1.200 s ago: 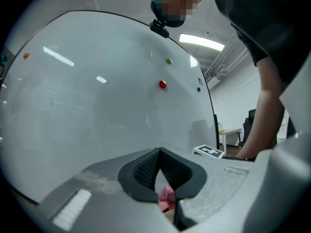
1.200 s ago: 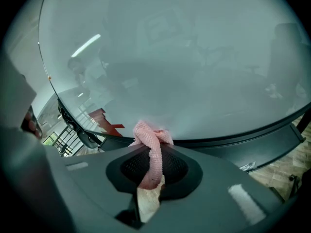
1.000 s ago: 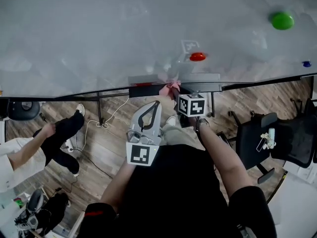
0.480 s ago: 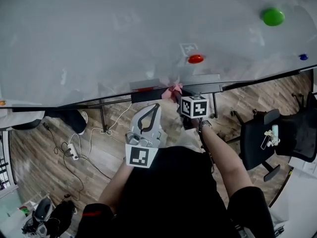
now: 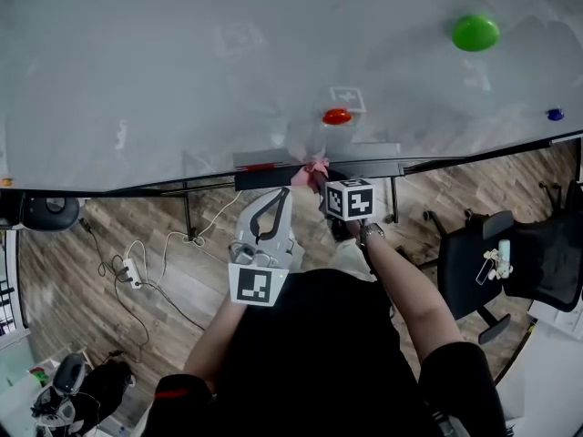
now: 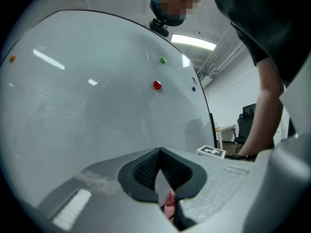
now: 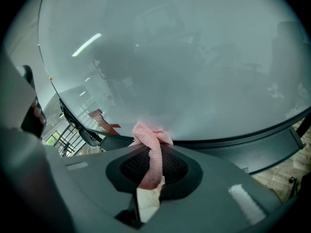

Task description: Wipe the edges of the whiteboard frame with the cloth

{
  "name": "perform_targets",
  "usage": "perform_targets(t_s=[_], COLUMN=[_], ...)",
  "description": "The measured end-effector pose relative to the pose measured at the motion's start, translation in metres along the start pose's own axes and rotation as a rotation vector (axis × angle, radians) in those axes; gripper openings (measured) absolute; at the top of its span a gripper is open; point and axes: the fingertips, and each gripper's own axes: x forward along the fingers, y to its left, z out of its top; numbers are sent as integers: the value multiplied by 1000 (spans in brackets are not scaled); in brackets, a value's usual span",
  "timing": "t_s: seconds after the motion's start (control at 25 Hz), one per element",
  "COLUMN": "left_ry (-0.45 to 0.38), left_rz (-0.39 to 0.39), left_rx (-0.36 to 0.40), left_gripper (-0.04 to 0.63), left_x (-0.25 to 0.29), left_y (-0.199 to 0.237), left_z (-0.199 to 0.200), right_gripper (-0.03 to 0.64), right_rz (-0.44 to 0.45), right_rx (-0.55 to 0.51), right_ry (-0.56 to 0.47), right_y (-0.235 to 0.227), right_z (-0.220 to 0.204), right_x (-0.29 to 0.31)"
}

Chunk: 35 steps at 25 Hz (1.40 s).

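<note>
The whiteboard [image 5: 228,71] fills the top of the head view, its dark lower frame edge [image 5: 137,188] running left to right. A pink cloth [image 5: 314,166] is bunched against the pen tray [image 5: 364,150] at that edge. My right gripper [image 5: 320,175] is shut on the cloth. In the right gripper view the cloth [image 7: 151,142] hangs knotted between the jaws of my right gripper [image 7: 150,155] and touches the frame [image 7: 233,142]. My left gripper [image 5: 285,195] hangs shut and empty just below and left of the cloth. In its own view my left gripper [image 6: 159,153] points up at the board.
Green [image 5: 475,33], red [image 5: 336,116] and blue [image 5: 554,114] magnets sit on the board. A red item [image 5: 260,166] lies on the tray's left part. A black office chair [image 5: 487,262] stands at the right. Cables and a power strip [image 5: 127,269] lie on the wooden floor at the left.
A seated person at the left has gone out of view and the head view has shifted. The right gripper still holds the cloth at the tray; the left gripper has barely moved.
</note>
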Motion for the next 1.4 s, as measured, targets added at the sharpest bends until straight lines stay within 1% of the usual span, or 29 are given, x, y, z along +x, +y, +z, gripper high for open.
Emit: perform_targets(t_s=[0.16,0.24,0.56,0.8,0.96,1.4], left_ry=[8,12,28,35,24,40], left_rz=[18,18,50,49,48,64], left_rx=[-5,7,-19,-32,-22,-38], left_gripper=[0,0,0,0,0,0], left_x=[3,5,11,16,20,26], left_y=[-10,-17,-32,-46,-49,-54], left_z=[0,1,1,1,3,1], right_gripper=[57,57,57,57,57,57], right_rz=[12,14,26,29,34,62], right_rx=[-15,-19,-32,-37,-43,-62], right_ry=[2,3,12,23,36,56], right_y=[-3,-6,-18,-28,-32,-38], right_z=[-1,-1,0,-1,1,3], right_x=[-2,-5,-13,-19,-20,-22])
